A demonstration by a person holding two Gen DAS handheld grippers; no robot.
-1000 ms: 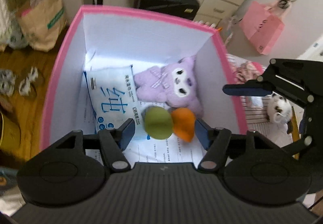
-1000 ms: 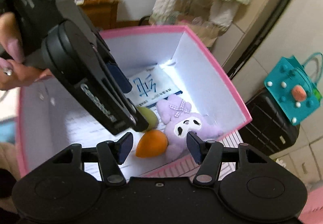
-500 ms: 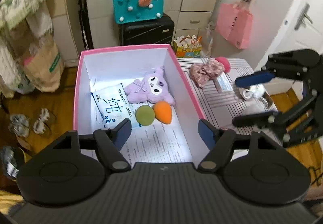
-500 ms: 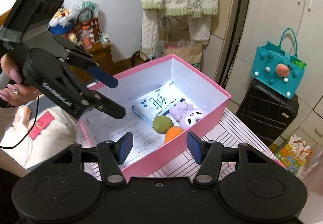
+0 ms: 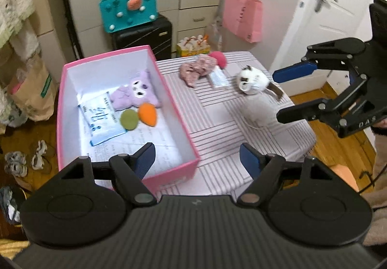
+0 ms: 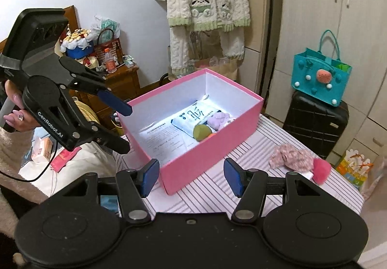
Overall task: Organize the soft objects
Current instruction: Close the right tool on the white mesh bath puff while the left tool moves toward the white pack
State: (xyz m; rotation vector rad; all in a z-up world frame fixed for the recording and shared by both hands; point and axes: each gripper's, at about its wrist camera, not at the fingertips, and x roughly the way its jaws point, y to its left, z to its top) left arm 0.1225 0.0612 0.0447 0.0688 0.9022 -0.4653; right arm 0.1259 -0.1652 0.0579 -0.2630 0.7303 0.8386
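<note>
You're hovering both the left gripper and right gripper with jaws wide and empty, the left's just opening, while the floppy pink fabric bundle is lying upper centre on the counter, light, best pinched mid-bunch.

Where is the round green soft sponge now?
In the left wrist view the round green soft sponge lies inside the pink box, touching the orange sponge and beside the tissue pack.
</note>
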